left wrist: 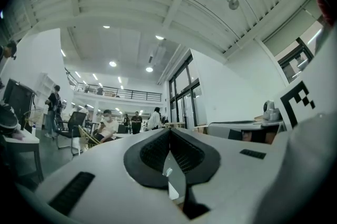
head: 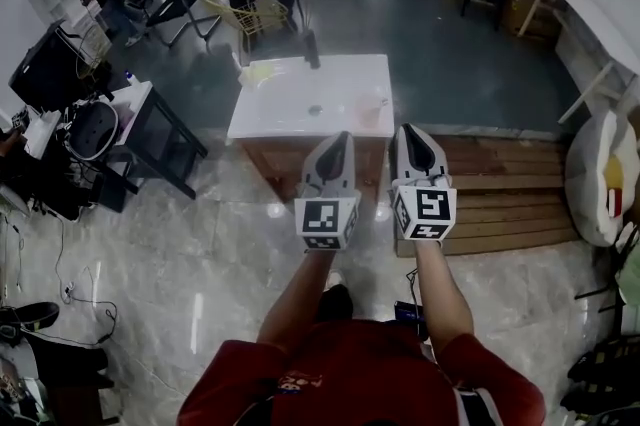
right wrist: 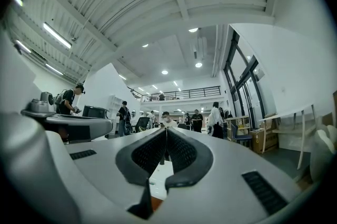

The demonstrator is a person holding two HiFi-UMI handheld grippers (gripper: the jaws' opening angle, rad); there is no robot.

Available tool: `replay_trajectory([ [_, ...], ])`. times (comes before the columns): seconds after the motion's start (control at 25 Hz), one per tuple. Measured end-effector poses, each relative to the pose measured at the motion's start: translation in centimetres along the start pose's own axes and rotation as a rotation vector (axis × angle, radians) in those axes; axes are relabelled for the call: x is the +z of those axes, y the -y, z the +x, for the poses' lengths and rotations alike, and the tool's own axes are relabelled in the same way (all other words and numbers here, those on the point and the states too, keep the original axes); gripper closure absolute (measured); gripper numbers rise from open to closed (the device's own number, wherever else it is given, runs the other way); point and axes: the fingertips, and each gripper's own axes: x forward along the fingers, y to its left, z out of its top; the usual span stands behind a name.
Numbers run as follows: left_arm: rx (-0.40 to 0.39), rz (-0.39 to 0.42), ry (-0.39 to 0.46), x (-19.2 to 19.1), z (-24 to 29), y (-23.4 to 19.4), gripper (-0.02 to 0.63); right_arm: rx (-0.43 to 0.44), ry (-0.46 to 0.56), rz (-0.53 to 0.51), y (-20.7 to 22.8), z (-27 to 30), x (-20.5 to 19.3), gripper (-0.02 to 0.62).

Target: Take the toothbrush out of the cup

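A pale pink translucent cup stands on the white table, right of the table's middle. It is too small here to make out a toothbrush in it. My left gripper and right gripper are held side by side in the air, short of the table's near edge and pointing at it. Both are shut with nothing between the jaws. In the left gripper view the left gripper has its black pads meeting at the tip. The right gripper looks the same in its own view.
A small dark thing lies mid-table, a yellowish item at its far left, and a dark upright object at the far edge. Wooden steps lie to the right, a black desk to the left. People sit beyond the table.
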Motion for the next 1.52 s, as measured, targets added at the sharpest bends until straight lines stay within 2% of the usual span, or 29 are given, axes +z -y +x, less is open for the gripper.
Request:
replay_trajectory([
  [0.72,-0.053,-0.006,0.030,-0.5,9.0,-11.0,0.578,-0.039,0.009,-0.072,-2.5,13.8,0.3,0.566],
  [1.0,-0.099,-0.016,0.023,-1.3,11.4,-12.3,0.578,-0.079,-0.005,-0.078,-2.0,16.4,-0.5,0.566],
  [1.52,-0.090,-0.010,-0.001,-3.5,17.1,-11.2,0.578,-0.080,-0.003,-0.062,2.9,19.7,-2.1,0.566],
])
